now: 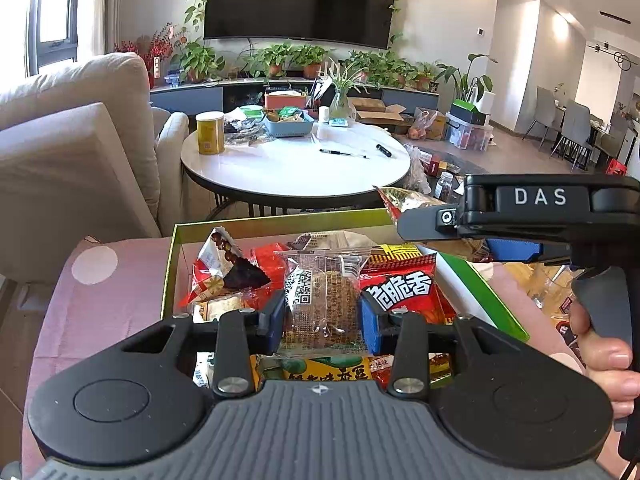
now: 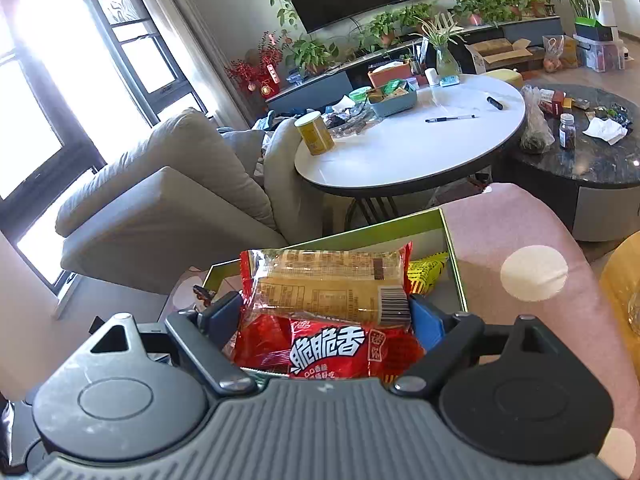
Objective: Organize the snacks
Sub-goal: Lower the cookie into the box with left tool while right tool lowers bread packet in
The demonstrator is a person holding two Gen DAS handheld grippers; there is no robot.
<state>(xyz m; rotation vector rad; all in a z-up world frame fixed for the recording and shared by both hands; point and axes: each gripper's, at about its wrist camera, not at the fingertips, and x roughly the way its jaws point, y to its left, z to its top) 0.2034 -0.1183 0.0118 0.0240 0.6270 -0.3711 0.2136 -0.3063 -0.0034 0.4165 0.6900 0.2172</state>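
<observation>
A green-rimmed box [image 1: 276, 222] sits on a pink dotted cloth and holds several snack packets. My left gripper [image 1: 323, 316] is shut on a clear-wrapped brown cake packet [image 1: 324, 300] above the box. A red packet with white lettering [image 1: 404, 288] lies in the box beside it. My right gripper [image 2: 326, 316] is shut on a red and gold snack packet [image 2: 328, 296] over the box [image 2: 376, 232]. In the left wrist view the right gripper [image 1: 440, 222] comes in from the right, above the box's right rim, with the packet's end [image 1: 404, 200] showing.
A round white table [image 1: 296, 160] stands behind the box with a yellow can [image 1: 210, 132], a blue basket [image 1: 290, 122] and two pens. A beige sofa [image 1: 72, 140] is at left. A dark low table [image 2: 584, 156] with bottles is at right.
</observation>
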